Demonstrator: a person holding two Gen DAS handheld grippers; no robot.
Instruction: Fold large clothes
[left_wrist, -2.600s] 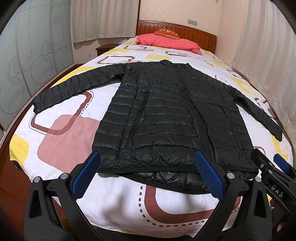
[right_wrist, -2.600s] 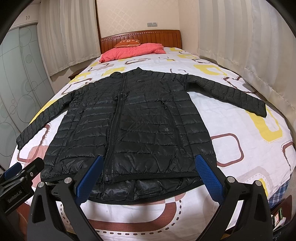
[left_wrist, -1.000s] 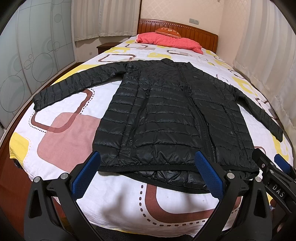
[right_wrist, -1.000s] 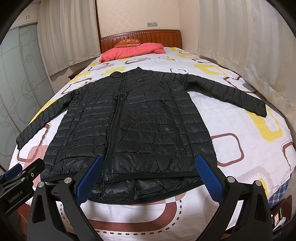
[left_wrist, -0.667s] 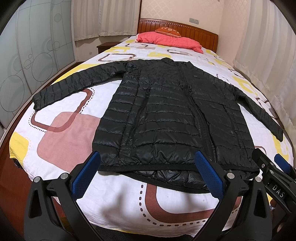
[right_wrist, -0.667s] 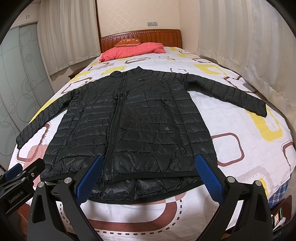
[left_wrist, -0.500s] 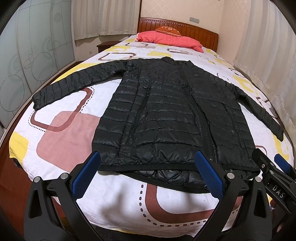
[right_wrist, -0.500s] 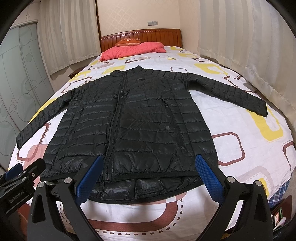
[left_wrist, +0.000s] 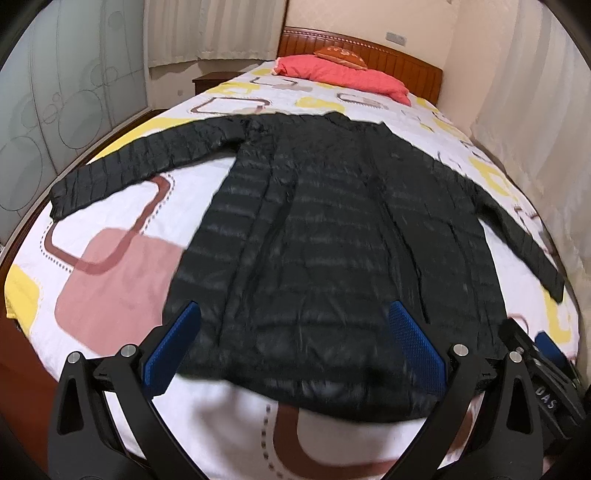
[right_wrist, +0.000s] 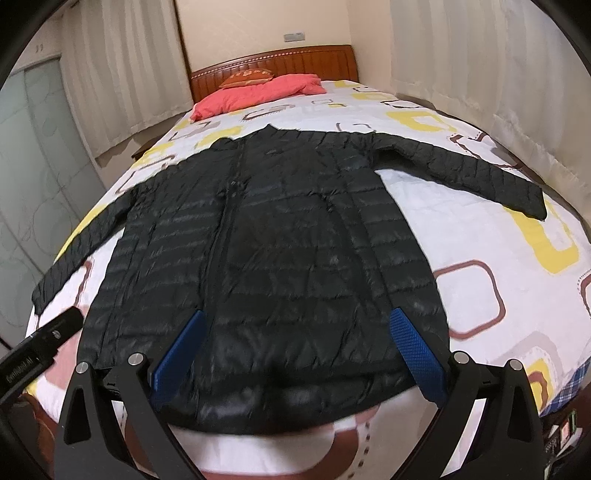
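Jacket (left_wrist: 332, 236): black, flat on bed (left_wrist: 122, 266), hem nearest both jaws, collar far; long axis straight ahead.
Left gripper (left_wrist: 293, 343): jaws wide, empty, over hem's left half.
Right gripper (right_wrist: 293, 350): same, over right half.
Sleeves: spread sideways, each nearer its own gripper.
Contact: blurred; probably none.

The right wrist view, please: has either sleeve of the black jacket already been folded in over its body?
No. The black jacket lies flat on the bed with both sleeves stretched outward.
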